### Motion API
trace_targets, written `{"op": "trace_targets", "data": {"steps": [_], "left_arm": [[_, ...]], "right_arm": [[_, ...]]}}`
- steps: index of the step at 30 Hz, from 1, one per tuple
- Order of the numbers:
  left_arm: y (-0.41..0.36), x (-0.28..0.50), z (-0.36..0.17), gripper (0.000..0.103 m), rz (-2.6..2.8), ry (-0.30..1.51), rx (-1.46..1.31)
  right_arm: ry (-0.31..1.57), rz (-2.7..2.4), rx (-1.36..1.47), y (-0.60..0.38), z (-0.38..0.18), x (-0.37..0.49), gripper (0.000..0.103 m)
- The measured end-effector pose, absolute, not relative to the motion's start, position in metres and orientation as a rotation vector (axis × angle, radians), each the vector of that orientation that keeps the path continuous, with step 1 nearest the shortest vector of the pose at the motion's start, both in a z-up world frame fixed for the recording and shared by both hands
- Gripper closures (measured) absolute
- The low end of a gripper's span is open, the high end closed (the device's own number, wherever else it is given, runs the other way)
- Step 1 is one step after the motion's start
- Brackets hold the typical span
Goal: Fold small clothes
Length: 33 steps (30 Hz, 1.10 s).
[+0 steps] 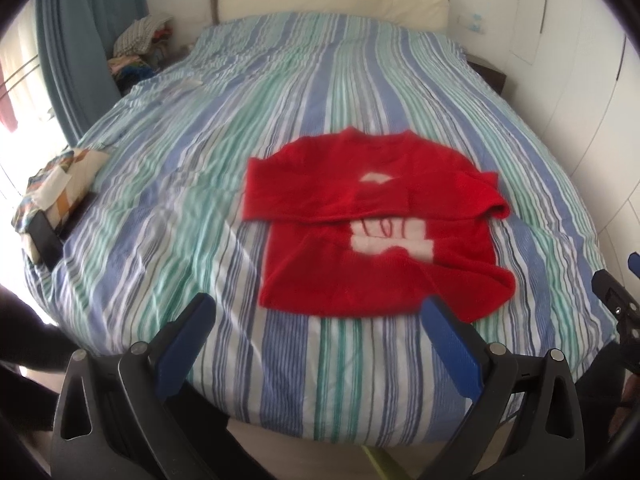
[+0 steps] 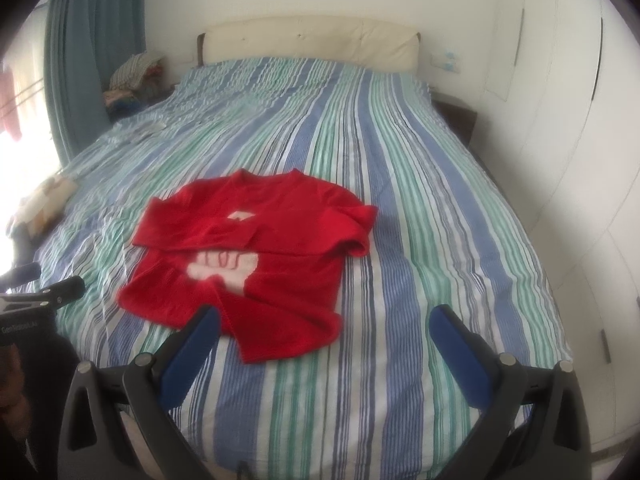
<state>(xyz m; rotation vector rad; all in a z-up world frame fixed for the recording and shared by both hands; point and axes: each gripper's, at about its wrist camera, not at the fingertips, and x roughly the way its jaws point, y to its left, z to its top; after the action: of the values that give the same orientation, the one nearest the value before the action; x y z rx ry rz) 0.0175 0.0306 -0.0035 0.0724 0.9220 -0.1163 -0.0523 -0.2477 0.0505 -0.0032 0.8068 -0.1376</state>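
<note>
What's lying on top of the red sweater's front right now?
A sleeve is folded across the red sweater, covering the upper chest. The white design shows below it. What the sleeve covers cannot be seen.

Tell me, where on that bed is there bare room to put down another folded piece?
Bare striped cover lies between the red sweater and the headboard, and right of the sweater toward the wardrobe. The window-side edge is crowded: a patterned cushion and a clothes pile.
</note>
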Motion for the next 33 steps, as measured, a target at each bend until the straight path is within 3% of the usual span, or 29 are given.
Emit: {"op": "trace_targets", "data": {"steps": [33], "left_arm": [[0.035,0.026,-0.018,0.001,-0.124,0.927,0.092]], "right_arm": [[0.825,-0.152,-0.022,-0.250,0.046,-0.053,0.000]]}}
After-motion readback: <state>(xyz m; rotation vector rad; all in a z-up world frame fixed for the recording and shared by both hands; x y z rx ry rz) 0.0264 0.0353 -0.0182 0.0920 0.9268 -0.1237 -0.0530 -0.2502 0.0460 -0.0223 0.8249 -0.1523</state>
